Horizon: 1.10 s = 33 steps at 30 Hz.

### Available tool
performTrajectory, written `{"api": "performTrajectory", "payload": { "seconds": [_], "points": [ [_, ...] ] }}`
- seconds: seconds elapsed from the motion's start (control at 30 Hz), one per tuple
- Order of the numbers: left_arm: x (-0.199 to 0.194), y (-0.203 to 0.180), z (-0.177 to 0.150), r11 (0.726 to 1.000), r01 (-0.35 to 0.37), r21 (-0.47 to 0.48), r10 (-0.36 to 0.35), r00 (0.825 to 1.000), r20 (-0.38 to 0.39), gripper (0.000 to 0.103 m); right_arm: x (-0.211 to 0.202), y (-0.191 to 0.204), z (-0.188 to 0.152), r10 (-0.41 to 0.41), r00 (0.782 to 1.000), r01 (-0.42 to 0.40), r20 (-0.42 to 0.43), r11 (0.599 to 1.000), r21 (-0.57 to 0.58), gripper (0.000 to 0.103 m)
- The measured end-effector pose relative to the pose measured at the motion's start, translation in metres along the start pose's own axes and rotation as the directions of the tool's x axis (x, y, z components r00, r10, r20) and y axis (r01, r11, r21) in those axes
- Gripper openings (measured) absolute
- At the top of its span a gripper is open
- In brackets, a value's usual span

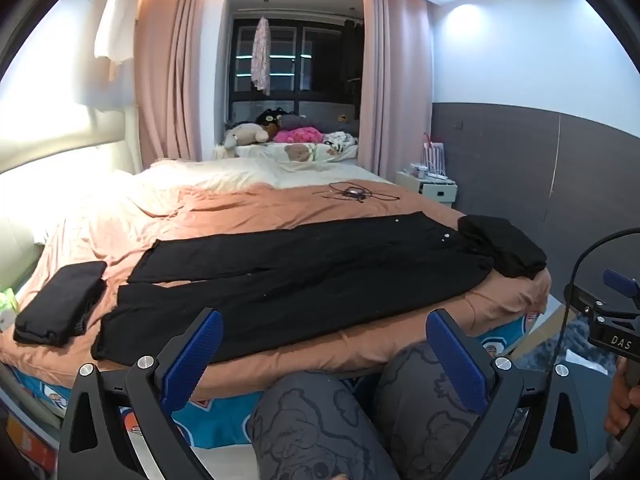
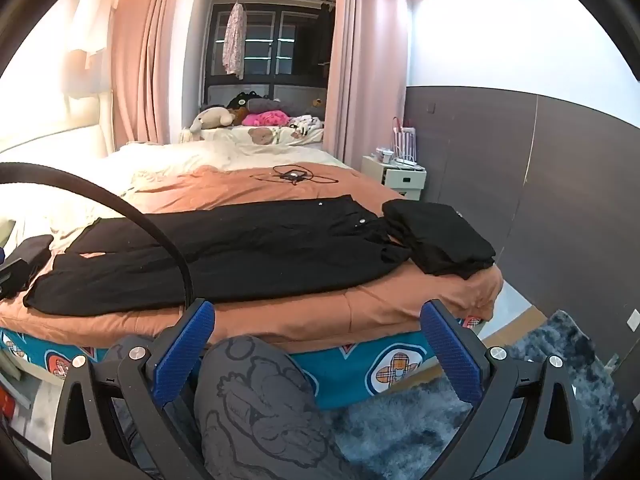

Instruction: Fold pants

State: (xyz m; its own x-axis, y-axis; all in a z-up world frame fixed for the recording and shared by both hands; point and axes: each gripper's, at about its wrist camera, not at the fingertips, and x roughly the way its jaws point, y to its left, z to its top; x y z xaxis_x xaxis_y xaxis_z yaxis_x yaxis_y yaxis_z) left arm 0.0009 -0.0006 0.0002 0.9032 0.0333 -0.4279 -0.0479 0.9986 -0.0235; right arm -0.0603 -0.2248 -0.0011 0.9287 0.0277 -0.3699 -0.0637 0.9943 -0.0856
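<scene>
Left wrist view shows your pants (image 1: 304, 272) spread flat on the bed (image 1: 248, 204) for folding, both grippers' fingers (image 1: 192, 356) wide and empty.

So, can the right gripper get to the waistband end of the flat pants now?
Probably yes: the right gripper is open and nothing lies before the flat pants; a folded black pile sits just beside the waistband.

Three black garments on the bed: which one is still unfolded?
The long pants spread flat across the middle; the black garments at the left end and right end are already folded bundles.
</scene>
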Motion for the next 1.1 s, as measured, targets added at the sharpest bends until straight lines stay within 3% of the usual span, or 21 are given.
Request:
{"api": "performTrajectory", "payload": {
  "seconds": [0.07, 0.33, 1.1],
  "points": [
    [0.002, -0.010, 0.001, 0.999, -0.001, 0.032, 0.001, 1.000, -0.007, 0.103, 0.000, -0.001, 0.000, 0.002, 1.000, -0.002, 0.001, 1.000, -0.001, 0.103],
    [-0.006, 0.004, -0.002, 0.998, 0.052, -0.024, -0.051, 0.998, 0.032, 0.103, -0.004, -0.002, 0.002, -0.009, 1.000, 0.009, 0.014, 1.000, -0.002, 0.103],
    [-0.005, 0.003, -0.006, 0.999, 0.045, -0.014, -0.044, 0.999, 0.028, 0.103, -0.006, -0.003, 0.003, -0.010, 1.000, 0.010, 0.013, 1.000, 0.001, 0.103]
  ]
}}
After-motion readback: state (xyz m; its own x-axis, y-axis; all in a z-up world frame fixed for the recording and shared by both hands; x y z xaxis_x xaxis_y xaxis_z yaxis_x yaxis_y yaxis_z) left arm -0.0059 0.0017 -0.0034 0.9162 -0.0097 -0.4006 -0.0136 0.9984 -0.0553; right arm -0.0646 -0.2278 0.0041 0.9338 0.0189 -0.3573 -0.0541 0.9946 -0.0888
